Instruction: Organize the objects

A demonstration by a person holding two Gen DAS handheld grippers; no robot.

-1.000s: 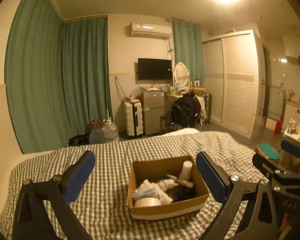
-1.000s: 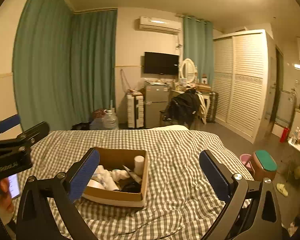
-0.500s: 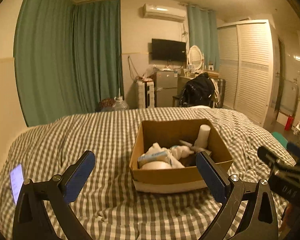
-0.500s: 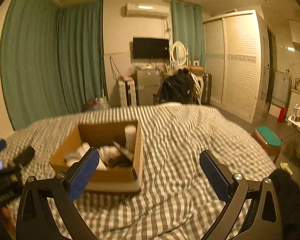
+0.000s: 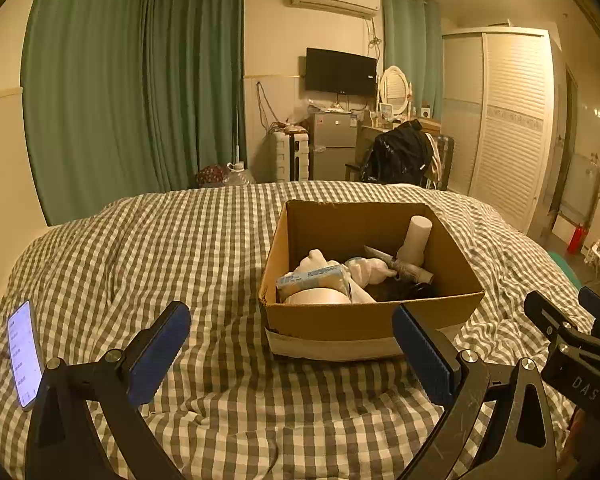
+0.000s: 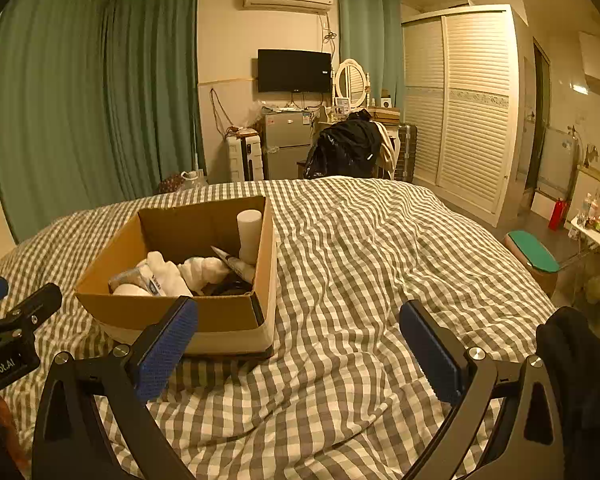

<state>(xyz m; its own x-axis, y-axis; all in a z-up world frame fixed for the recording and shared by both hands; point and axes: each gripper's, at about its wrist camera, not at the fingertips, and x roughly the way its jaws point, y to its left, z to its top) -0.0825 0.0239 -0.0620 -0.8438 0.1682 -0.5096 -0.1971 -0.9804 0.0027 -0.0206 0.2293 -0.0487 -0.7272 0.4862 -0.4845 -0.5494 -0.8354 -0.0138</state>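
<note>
An open cardboard box stands on the checked bed; it also shows in the right wrist view. Inside it are a white bottle, a tube, white socks or cloth, a blue-white packet and a tape roll. My left gripper is open and empty, just short of the box's near wall. My right gripper is open and empty, to the right of the box's near corner. Each gripper shows at the edge of the other's view.
A lit phone lies on the bed at the far left. The checked bedspread stretches right of the box. A green-topped stool stands beside the bed on the right. Beyond the bed are a fridge, a chair with a black jacket and a wardrobe.
Both grippers have moved down and closer to the box, which now looks larger and nearer. Both jaws stay open. The phone has come into the left view.
</note>
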